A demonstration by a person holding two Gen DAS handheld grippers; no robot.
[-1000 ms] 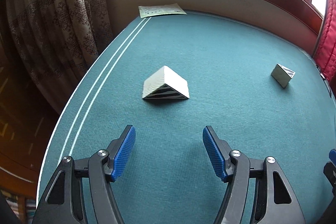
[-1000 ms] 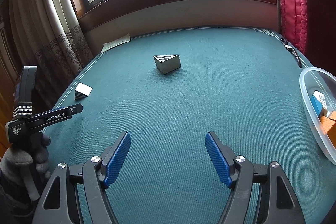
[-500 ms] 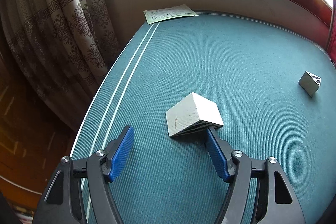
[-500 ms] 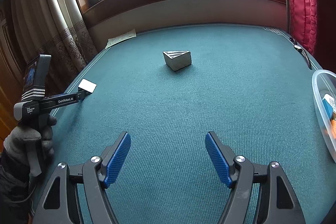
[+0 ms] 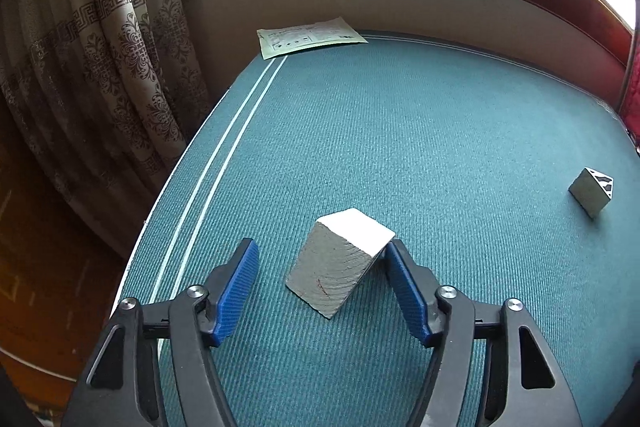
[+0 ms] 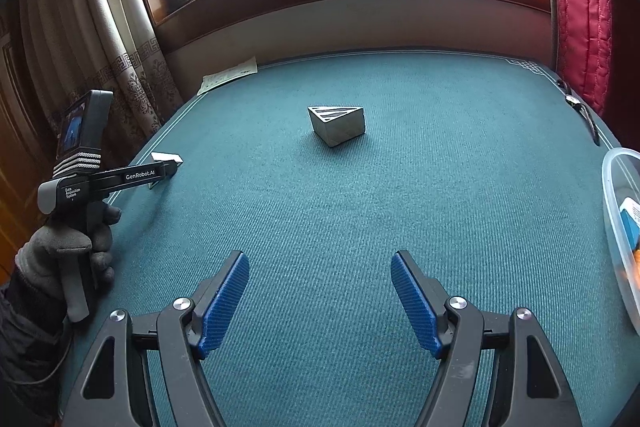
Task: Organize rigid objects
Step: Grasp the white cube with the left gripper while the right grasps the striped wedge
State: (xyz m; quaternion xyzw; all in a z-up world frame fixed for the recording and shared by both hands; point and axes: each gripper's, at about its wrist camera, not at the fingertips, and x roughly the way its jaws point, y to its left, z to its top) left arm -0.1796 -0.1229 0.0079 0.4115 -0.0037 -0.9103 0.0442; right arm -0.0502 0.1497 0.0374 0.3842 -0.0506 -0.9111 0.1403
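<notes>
A pale wooden wedge block (image 5: 340,263) lies on the green table cloth (image 5: 400,147) near its left edge. My left gripper (image 5: 320,251) straddles it with the jaws closing. The right pad (image 5: 404,287) touches the block's right edge, while the left pad (image 5: 236,287) stands clear of it. In the right wrist view a gloved hand (image 6: 68,251) holds that gripper (image 6: 172,169) at the same block (image 6: 166,158). A second, grey wedge with a striped end (image 6: 338,125) (image 5: 590,191) sits mid-table. My right gripper (image 6: 320,259) hovers open over bare cloth.
A clear plastic tub (image 6: 616,227) holding blue and orange items stands at the right edge. A printed sheet (image 5: 308,35) lies at the far left corner. Curtains (image 5: 120,67) hang beyond the left edge, and a red curtain (image 6: 580,7) hangs at the right.
My left gripper moved forward until the pale wedge lay between its fingers. The wedge has turned against the right pad, and the jaws have narrowed. My right gripper stayed put.
</notes>
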